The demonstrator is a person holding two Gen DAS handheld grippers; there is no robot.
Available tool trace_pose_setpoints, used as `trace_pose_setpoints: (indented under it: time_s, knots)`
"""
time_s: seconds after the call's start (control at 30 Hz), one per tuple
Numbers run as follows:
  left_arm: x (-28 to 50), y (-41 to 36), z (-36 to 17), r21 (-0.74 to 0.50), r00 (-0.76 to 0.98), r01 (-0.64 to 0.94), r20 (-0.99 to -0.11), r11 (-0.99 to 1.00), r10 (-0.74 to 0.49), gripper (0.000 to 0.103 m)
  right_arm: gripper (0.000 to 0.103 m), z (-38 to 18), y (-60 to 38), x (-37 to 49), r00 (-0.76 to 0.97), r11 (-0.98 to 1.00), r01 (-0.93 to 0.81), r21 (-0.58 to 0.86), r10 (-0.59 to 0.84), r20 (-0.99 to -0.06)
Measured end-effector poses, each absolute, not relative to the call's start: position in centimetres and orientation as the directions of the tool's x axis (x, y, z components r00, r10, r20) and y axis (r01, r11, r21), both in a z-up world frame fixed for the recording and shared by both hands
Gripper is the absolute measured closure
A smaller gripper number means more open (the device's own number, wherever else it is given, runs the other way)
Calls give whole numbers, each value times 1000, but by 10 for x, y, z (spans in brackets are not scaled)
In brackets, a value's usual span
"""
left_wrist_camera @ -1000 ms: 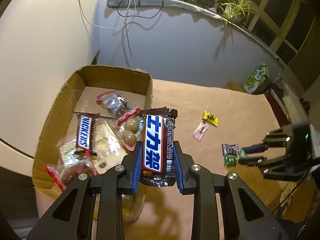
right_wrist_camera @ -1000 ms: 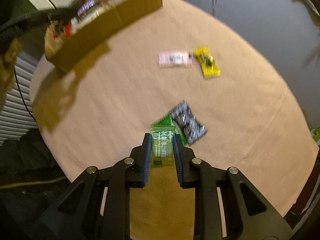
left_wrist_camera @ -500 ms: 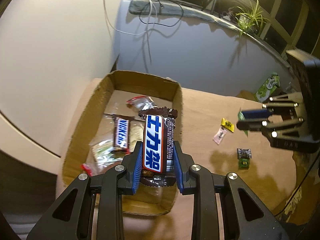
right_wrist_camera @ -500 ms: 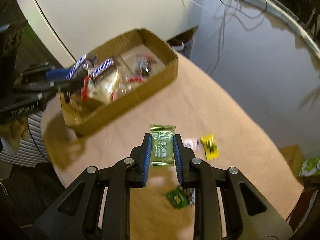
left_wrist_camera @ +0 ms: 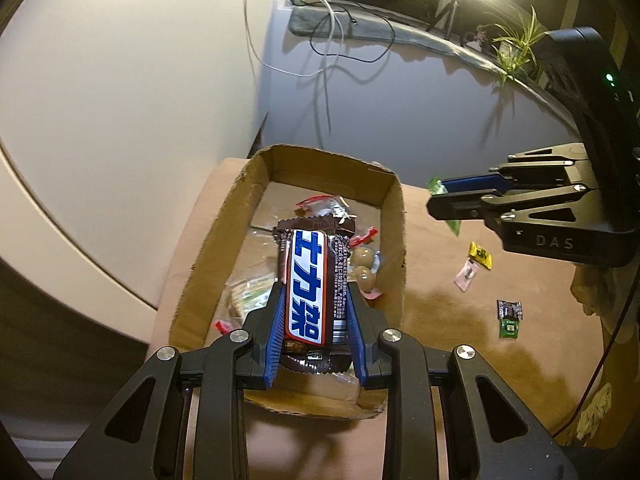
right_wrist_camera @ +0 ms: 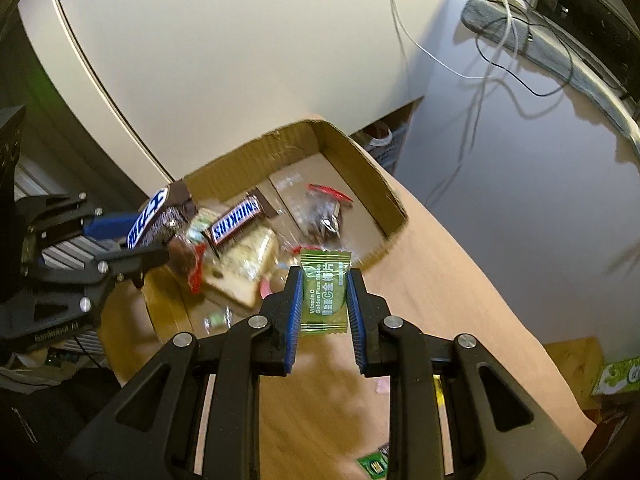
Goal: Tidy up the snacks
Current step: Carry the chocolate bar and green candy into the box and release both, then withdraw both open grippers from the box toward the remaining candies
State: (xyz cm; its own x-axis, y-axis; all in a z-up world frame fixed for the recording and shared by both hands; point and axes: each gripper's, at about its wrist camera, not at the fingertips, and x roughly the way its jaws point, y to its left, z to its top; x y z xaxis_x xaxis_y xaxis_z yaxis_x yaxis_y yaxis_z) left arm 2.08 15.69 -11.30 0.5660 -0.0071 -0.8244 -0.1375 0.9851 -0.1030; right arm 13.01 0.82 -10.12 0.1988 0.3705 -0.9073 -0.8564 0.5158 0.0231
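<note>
My left gripper [left_wrist_camera: 316, 312] is shut on a Snickers bar [left_wrist_camera: 310, 284] with blue Chinese lettering, held above the near end of the cardboard box [left_wrist_camera: 394, 240]. My right gripper [right_wrist_camera: 323, 296] is shut on a green candy packet [right_wrist_camera: 325, 292], held just off the box's near right wall [right_wrist_camera: 372, 184]. The box holds another Snickers bar [right_wrist_camera: 236, 220], clear bags and red-edged wrappers. In the left wrist view the right gripper [left_wrist_camera: 440, 200] hangs to the right of the box with the green packet [left_wrist_camera: 437, 186] in it. The left gripper [right_wrist_camera: 132, 236] shows in the right wrist view.
Loose snacks lie on the tan round table [left_wrist_camera: 440, 300]: a yellow packet [left_wrist_camera: 480, 255], a pink packet [left_wrist_camera: 466, 275], a dark packet [left_wrist_camera: 510, 309] and a green one [left_wrist_camera: 509, 328]. A green box [right_wrist_camera: 618, 376] stands at the far right. A wall and a ledge with cables are behind.
Both grippers rose and moved toward the box. The right gripper lifted the green packet off the table and carried it to the box's side. The left gripper moved over the box with its bar.
</note>
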Motion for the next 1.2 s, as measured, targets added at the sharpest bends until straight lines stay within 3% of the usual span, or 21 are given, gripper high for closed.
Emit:
trace_pose_setpoints:
  time_s: [0.73,0.8,0.87,0.93,1.2]
  knots:
    - [36,168,-123,-94,539,-171,-842,981,13,76,79,-131,44,159,160,551,-832,65,351,-923]
    - [37,168,-123,-91,539,-171,-842,981,16,71,78,-131,44,160,162,553,-831,64,350,-922]
    - [37,168,-123,-85,540,-172,-841,981,22,65,64,-130,43,161,167,554,-830,60,350,-922]
    - [37,167,-123,-81,540,-173,-841,982,25,64,43,-128,41,161,182,557,-829,50,353,-918]
    - [37,162,-121,-72,542,-163,-840,984,28,64,33,-123,24,165,195,591,-804,59,357,-913]
